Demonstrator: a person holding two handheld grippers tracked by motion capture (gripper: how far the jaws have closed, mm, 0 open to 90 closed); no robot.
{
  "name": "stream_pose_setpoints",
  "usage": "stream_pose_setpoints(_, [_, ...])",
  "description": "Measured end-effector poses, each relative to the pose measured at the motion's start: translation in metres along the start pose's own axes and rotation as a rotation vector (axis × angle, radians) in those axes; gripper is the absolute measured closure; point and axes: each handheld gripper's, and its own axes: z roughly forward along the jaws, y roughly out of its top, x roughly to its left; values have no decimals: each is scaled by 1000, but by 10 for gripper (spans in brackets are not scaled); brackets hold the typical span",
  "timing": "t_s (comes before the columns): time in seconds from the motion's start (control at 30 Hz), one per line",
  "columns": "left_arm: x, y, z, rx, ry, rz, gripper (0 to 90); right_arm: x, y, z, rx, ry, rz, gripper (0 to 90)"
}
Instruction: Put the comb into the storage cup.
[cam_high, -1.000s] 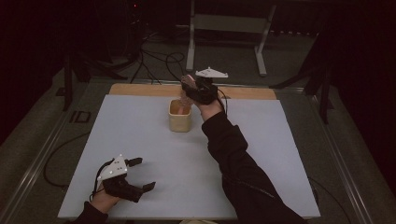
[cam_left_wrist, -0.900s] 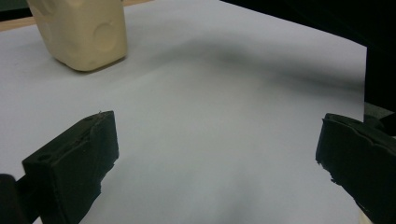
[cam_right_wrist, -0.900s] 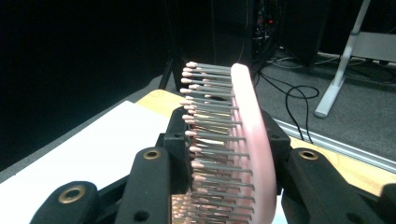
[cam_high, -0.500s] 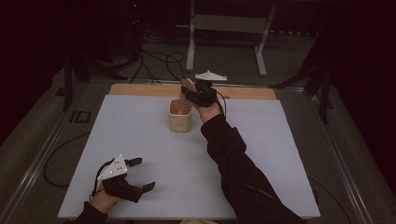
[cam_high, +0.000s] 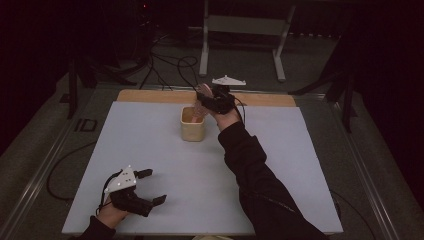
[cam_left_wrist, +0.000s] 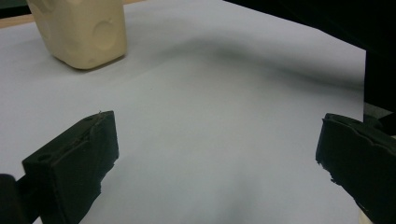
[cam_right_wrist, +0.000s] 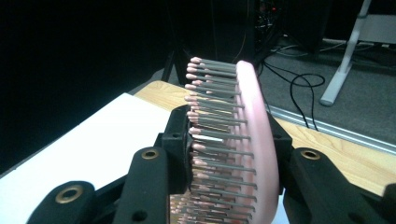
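From the high view, the right tool (cam_high: 206, 98) hangs just above the cream holder (cam_high: 192, 125) at the far middle of the white desk (cam_high: 150, 150), clenched on a pink hairbrush (cam_high: 202, 102) whose lower end dips into the holder's mouth. The left tool (cam_high: 150, 187) rests near the desk's front left corner, jaws spread.

The left gripper view has both jaws wide apart over bare desk, the holder (cam_left_wrist: 81, 30) standing beyond.

In the right gripper view, the jaws pinch the hairbrush (cam_right_wrist: 254, 140) across bristles and back.
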Motion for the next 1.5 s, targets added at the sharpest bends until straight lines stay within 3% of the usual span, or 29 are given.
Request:
stream_pose_setpoints(0.87, [0, 0, 0, 2, -2, 0, 1, -14, -6, -5, 19, -9, 13, 598])
stream_pose_setpoints(1.2, [0, 0, 1, 3, -3, 1, 1, -16, -7, -7, 9, 17, -9, 330])
stream_pose_setpoints(1.27, [0, 0, 1, 1, -4, 0, 1, -14, -6, -7, 17, 13, -41, 243])
stream_pose_setpoints(1.5, [0, 1, 0, -3, -7, 1, 1, -16, -8, -12, 27, 44, -43, 142])
